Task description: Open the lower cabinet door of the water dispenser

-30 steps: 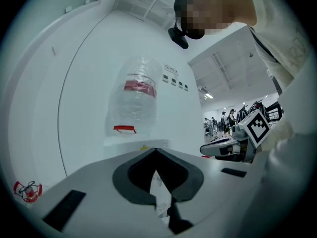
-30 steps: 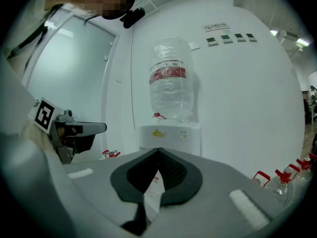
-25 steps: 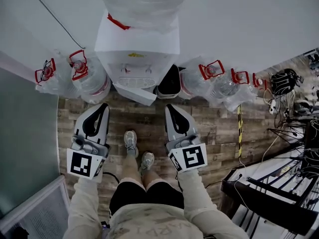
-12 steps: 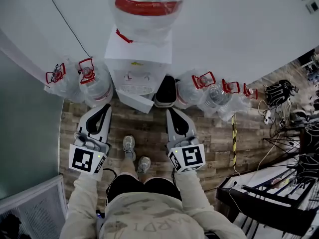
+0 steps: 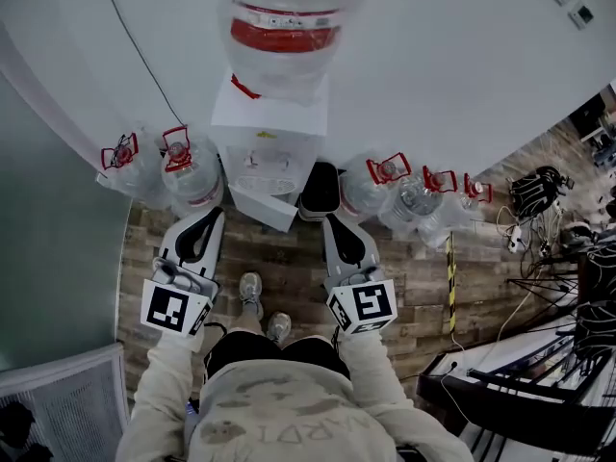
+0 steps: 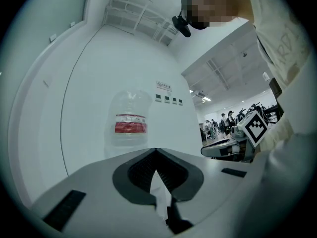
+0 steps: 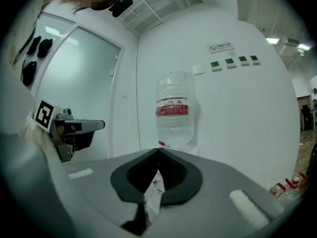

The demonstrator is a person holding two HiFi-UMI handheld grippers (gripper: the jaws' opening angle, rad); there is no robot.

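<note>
Water dispenser (image 5: 272, 128) against the wall (image 5: 433, 65), big bottle (image 5: 285, 27) on top, spare bottles (image 5: 192, 166) on the floor (image 5: 289, 258) at either side

One water dispenser (image 5: 265, 157), one bottle (image 5: 286, 37) mounted on top, five red-handled spare bottles (image 5: 192, 181) standing on the floor (image 5: 289, 258) alongside.

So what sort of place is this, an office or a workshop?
Probably a lab or workshop: a water dispenser against a white wall, spare water bottles on the wood-pattern floor beside it, and tangled cables at the right.
</note>
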